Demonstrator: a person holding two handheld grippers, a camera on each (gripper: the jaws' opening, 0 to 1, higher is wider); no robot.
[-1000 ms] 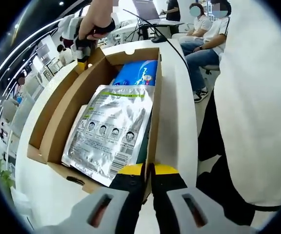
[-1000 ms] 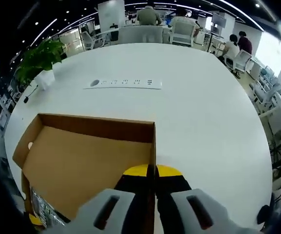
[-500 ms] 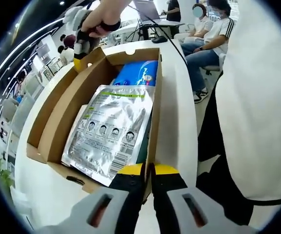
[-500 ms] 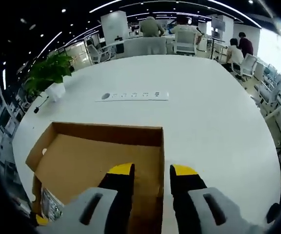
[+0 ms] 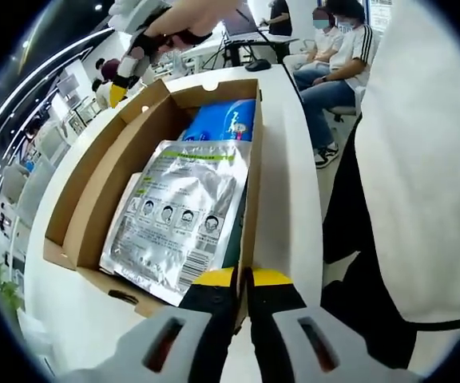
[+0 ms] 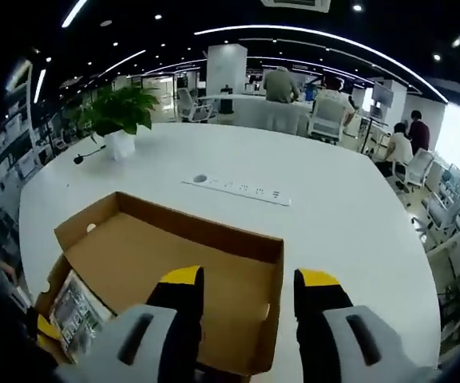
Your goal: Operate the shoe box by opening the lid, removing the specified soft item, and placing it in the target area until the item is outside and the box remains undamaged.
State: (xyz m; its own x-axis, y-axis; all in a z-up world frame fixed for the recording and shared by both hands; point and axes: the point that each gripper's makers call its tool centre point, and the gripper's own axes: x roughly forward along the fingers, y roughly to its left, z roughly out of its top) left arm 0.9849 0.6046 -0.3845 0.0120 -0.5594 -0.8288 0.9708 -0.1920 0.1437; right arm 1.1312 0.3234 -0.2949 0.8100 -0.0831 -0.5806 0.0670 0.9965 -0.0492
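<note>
Right tool (image 6: pixel 248 279) now spread wide and lifted clear above the flipped-back lid (image 6: pixel 190 263), where a second ago clamped on its edge: lid work looks finished, box (image 5: pixel 102 183) open on the white worktop (image 6: pixel 326 199). Left tool (image 5: pixel 243 278) clenched on the box's near wall, just ahead lying a silver pouch (image 5: pixel 184 209) with a row of face icons, beyond it a blue pack (image 5: pixel 226 120). Print too small to read, no brand legible.

A broad white bench (image 6: pixel 326 215) is filling an open-plan office. A white power strip (image 6: pixel 243 190) is lying on it, with a potted plant (image 6: pixel 118 120) standing near its far edge. Curved light strips (image 6: pixel 326 40) and small spotlights are glowing on a dark ceiling. Seated people (image 6: pixel 282 84) are working at distant desks among white chairs (image 6: pixel 326 120).
</note>
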